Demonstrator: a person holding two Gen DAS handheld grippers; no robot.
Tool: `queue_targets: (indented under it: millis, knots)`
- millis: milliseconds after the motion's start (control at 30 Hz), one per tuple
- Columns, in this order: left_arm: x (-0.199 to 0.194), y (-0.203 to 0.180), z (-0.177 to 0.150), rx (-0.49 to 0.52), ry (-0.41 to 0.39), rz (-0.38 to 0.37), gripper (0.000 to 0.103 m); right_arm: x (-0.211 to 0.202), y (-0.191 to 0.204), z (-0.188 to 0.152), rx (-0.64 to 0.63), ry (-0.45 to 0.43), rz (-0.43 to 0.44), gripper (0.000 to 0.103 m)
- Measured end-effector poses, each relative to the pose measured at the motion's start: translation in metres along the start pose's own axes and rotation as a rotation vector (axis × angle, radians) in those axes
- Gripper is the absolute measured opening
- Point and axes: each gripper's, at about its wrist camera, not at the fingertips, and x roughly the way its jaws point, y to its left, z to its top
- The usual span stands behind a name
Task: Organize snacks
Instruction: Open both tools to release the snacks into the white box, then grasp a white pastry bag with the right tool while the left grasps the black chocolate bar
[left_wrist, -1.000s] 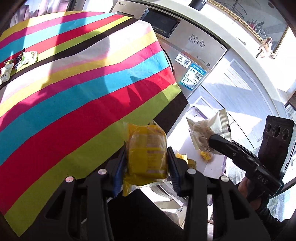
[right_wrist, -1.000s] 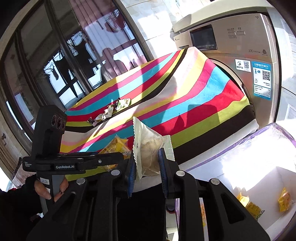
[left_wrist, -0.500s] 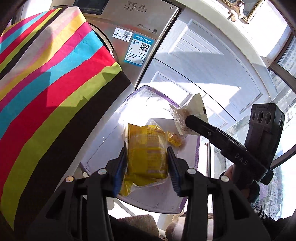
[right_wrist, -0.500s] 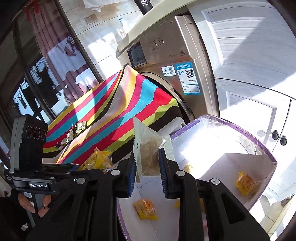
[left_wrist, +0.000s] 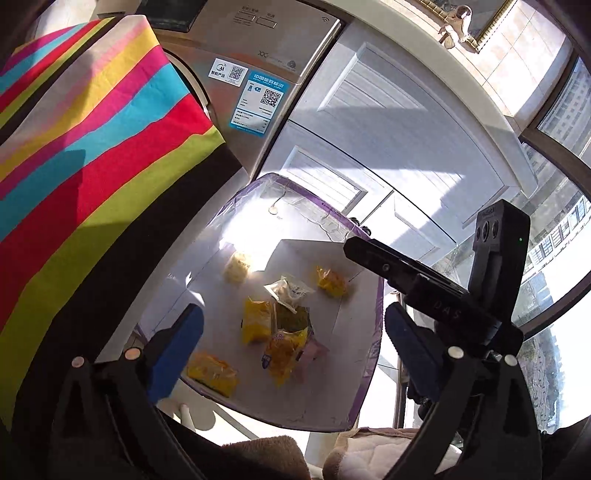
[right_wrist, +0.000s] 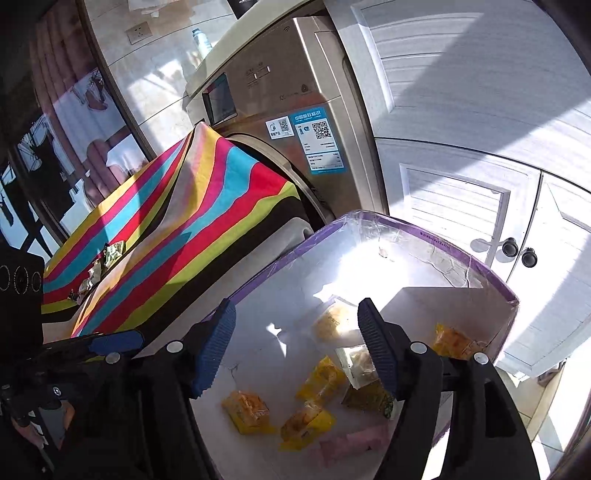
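Both grippers hang over a white cardboard box with a purple taped rim (left_wrist: 364, 236). The left gripper (left_wrist: 293, 334) has blue-padded jaws that have just been opening; they stand wide apart with nothing between them. The right gripper (right_wrist: 297, 343) has also just been opening; its ribbed blue jaws are parted and empty.

Below and ahead of the left gripper's jaws, snack packets lie loose on the box floor: several yellow foil packets (left_wrist: 256, 325), a clear packet with pale contents (left_wrist: 290, 290), a green packet (left_wrist: 292, 317) and a pink one (left_wrist: 312, 350). In the right wrist view the same heap lies below the gripper's jaws, with a yellow packet (right_wrist: 248, 410) nearest the left jaw.

Left of both grippers a bright striped cloth (right_wrist: 177, 221) covers a table beside a silver washing machine (right_wrist: 280, 92). A few more small packets (right_wrist: 107, 258) lie far off on the cloth.
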Motion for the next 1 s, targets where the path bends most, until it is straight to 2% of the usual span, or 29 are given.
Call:
queue_targets:
  millis: [100, 200, 333, 433, 567, 700, 833, 1000]
  knots:
    - [-0.033, 0.046, -0.006, -0.063, -0.054, 0.165, 0.101, 0.008, 0.013, -0.002, -0.026, 0.035, 0.018, 0.069]
    - [-0.075, 0.1, -0.02, -0.138, -0.089, 0.385, 0.101, 0.025, 0.036, -0.009, -0.074, 0.117, 0.067, 0.075]
    - [-0.147, 0.173, -0.048, -0.245, -0.171, 0.647, 0.101, 0.05, 0.094, -0.024, -0.261, 0.225, 0.106, 0.08]
    - [-0.196, 0.223, -0.066, -0.341, -0.214, 0.768, 0.101, 0.065, 0.143, -0.032, -0.406, 0.262, 0.146, 0.085]
    - [-0.241, 0.286, -0.08, -0.499, -0.289, 0.827, 0.101, 0.089, 0.211, -0.028, -0.521, 0.272, 0.203, 0.085]
    - [-0.263, 0.329, -0.088, -0.621, -0.37, 0.837, 0.101, 0.124, 0.274, -0.012, -0.531, 0.278, 0.285, 0.087]
    - [-0.266, 0.339, -0.093, -0.688, -0.424, 0.788, 0.101, 0.176, 0.329, 0.002, -0.502, 0.32, 0.304, 0.087]
    - [-0.268, 0.334, -0.1, -0.68, -0.485, 0.735, 0.101, 0.246, 0.391, 0.013, -0.456, 0.357, 0.302, 0.087]
